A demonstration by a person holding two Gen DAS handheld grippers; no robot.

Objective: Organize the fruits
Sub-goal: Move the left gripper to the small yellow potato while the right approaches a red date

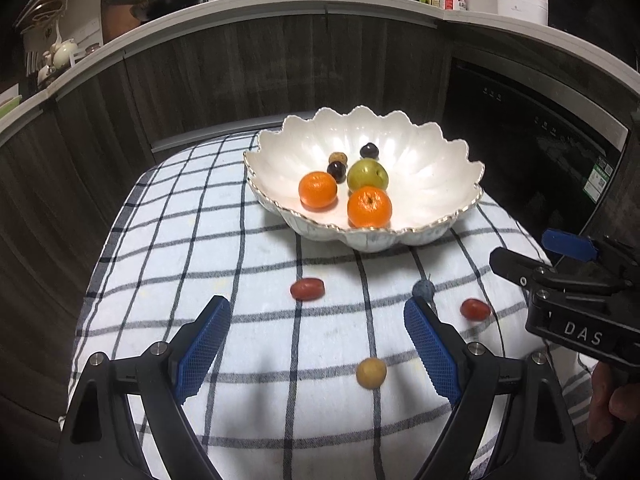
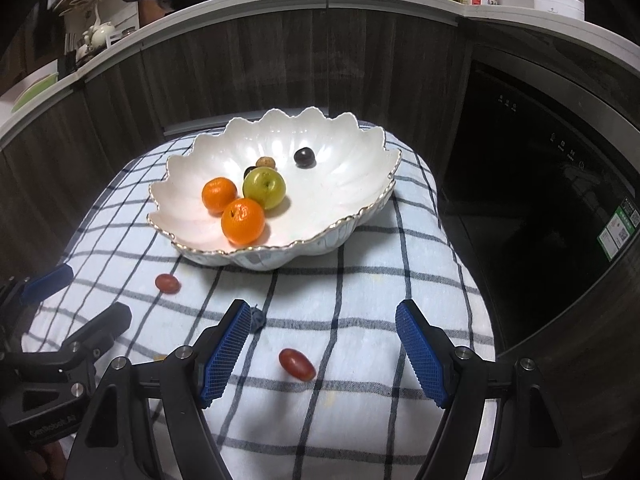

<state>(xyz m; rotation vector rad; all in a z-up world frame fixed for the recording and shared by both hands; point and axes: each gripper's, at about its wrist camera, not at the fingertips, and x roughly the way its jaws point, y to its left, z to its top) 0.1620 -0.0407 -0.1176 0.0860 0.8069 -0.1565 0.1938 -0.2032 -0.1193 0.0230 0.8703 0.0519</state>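
Right gripper (image 2: 320,344) agape — red fruit (image 2: 297,364) between

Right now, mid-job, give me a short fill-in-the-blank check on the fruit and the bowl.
1. The white bowl holds ____ oranges.
2. The apple in the bowl is ____ in colour.
3. The yellow fruit lies on the checked ____.
4. Both grippers, left and right, are ____ and hold nothing.

Missing words: two; green; cloth; open

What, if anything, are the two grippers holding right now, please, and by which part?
Nothing is held: the left gripper and right gripper are both open above the checked cloth, with no fruit between their blue pads.
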